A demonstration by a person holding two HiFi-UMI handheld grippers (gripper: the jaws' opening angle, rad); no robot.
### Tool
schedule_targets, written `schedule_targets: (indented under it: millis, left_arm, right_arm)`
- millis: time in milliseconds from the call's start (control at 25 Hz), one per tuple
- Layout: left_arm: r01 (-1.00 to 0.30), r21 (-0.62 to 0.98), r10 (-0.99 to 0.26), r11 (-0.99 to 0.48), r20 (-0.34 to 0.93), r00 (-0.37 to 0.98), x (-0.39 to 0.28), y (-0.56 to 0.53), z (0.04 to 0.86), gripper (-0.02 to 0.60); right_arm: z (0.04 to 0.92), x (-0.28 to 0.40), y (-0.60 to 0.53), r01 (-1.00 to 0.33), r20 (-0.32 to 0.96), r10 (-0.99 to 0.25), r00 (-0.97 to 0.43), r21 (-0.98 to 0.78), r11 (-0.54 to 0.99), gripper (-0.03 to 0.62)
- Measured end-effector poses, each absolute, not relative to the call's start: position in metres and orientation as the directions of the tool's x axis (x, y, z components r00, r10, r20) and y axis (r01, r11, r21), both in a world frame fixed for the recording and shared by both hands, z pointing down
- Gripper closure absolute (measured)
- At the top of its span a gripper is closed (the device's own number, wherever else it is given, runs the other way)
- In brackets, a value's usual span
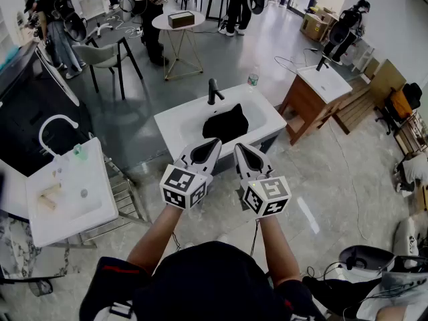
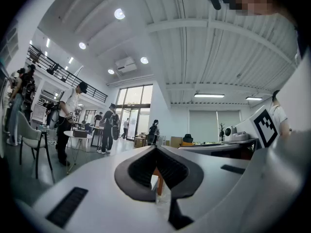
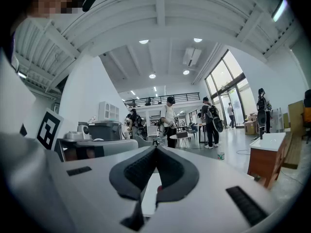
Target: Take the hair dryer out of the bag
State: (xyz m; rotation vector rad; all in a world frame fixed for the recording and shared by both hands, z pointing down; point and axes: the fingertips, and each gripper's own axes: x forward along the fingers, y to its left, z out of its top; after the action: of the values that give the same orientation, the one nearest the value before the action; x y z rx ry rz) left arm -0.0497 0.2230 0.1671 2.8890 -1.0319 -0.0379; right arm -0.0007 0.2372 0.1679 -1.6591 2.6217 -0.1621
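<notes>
Showroom floor, white sink (image 1: 175, 129): the black bag (image 1: 225, 124) sits in its basin (hair dryer out of sight). Left gripper (image 1: 211, 143) and right gripper (image 1: 239, 147) hover at the near rim, both pressed together, empty.

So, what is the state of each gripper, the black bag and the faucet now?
Left gripper: jaws shut, empty, held short of the sink.
Right gripper: jaws shut, empty, beside the left one.
Black bag: lying in the sink, untouched; open or closed, I cannot tell.
Faucet: upright, no water seen running.
</notes>
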Motion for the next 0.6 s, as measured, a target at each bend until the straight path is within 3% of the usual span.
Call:
schedule_targets:
  millis: [600]
  left_arm:
    - [-0.634, 0.109, -0.635, -0.766, 0.031, 0.772, -0.019, 0.209, 0.180, 0.571]
  right_arm:
    - [0.180, 0.030, 0.219, -0.893, 0.041, -0.898, -0.438, -0.137, 0.429, 0.560]
